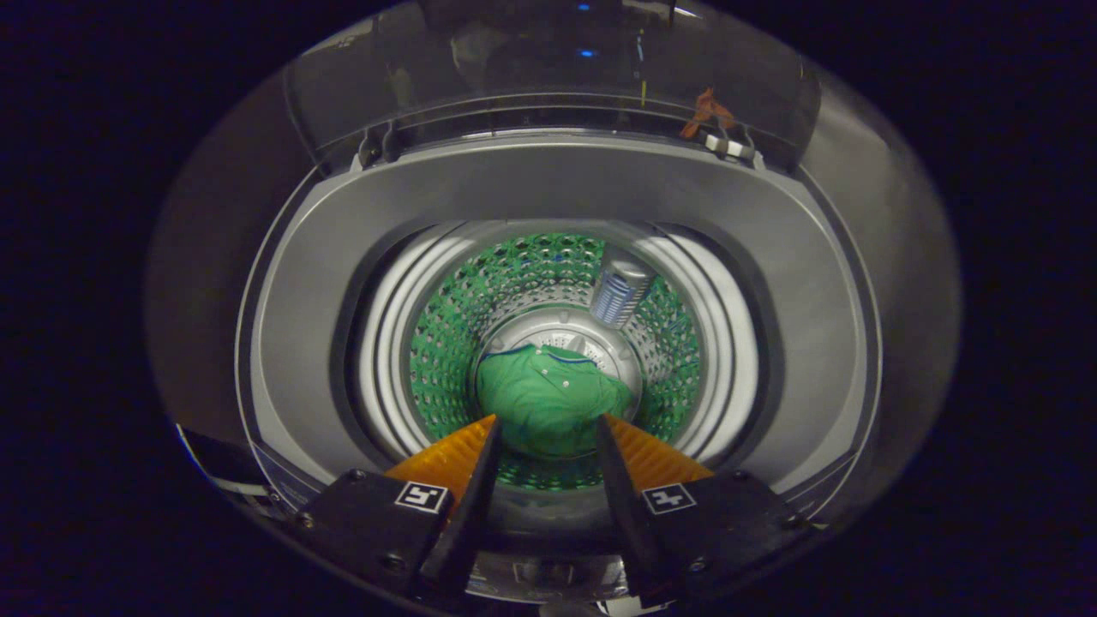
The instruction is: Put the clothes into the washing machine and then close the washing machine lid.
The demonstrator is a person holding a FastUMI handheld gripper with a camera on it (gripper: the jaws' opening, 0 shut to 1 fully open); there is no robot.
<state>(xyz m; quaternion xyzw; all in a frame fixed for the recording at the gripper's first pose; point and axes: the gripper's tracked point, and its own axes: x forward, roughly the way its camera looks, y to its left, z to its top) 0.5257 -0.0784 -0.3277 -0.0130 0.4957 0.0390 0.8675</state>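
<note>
The handheld two-finger gripper (548,428) points straight down, its two fingers (467,458) reaching forward from two dark blocky mounts, each of which carries a small square black-and-white marker tag. The fingers stand parted with a clear gap between their tips, and they narrow toward those tips. Nothing is pinched between them and neither finger touches anything. The two sit level with each other and evenly spread.

no readable text or numbers anywhere (markings too blurred)
</note>
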